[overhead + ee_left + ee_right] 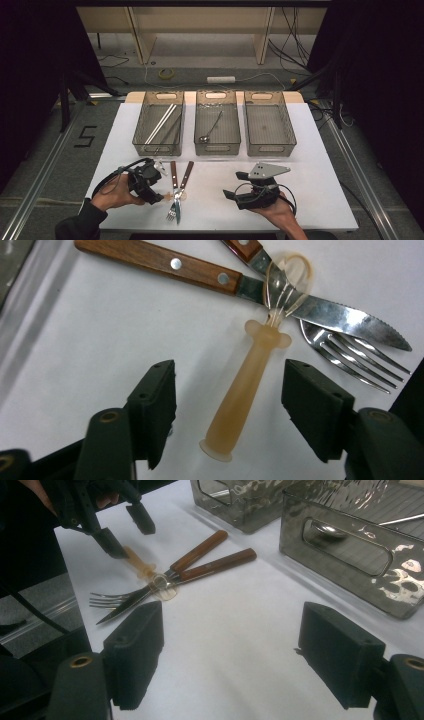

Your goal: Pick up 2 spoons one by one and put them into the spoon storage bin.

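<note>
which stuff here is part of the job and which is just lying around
In the job:
- translucent spoon, between the open left gripper jaws
- knife and fork, crossed under the spoon's bowl
- three bins

Lying about:
- tape roll on the floor
- power strip and cables
- right gripper, open, idle

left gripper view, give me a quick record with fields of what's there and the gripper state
thing in hand: translucent amber plastic spoon, handle between the left gripper jaws, pads not touching it
spoon bowl: rests across the wooden-handled steel knife
beside it: wooden-handled steel fork, crossed under the knife
left gripper: open
right gripper: open, nothing between its jaws
surface: white table
</note>
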The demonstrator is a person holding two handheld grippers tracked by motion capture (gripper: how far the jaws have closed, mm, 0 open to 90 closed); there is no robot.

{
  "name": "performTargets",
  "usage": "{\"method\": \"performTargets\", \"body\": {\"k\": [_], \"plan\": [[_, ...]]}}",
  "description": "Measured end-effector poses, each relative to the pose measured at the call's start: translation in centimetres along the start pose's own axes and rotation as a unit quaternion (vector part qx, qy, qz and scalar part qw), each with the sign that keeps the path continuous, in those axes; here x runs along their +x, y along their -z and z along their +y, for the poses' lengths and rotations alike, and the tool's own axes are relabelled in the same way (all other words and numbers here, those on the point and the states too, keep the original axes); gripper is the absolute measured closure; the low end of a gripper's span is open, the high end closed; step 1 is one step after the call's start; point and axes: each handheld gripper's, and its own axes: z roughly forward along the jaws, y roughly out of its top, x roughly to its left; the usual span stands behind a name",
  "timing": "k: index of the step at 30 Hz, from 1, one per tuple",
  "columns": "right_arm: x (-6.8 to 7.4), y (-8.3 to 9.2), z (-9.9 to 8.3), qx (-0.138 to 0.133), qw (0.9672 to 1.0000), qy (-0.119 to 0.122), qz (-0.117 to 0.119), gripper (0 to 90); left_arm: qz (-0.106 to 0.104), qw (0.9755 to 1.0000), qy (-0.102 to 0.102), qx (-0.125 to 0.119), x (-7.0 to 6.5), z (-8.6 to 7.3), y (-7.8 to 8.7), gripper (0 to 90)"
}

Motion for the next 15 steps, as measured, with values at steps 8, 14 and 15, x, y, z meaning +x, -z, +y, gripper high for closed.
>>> {"method": "performTargets", "body": {"k": [8,14,15], "plan": [[0.03,0.02,0.02,0.000,1.0000,0.000,0.000,27.1,-0.005,0.9998,-0.015,0.015,-0.41,-0.19,-0.61,44.6],[0.00,0.00,0.00,0.000,1.0000,0.000,0.000,27.1,-0.009,0.9995,-0.021,0.022,-0.50,-0.33,-0.92,48.0],[-0.02,-0.01,-0.01,0.001,1.0000,0.001,-0.001,27.1,-0.008,0.9995,-0.022,0.023,-0.51,-0.35,-1.00,48.7]]}}
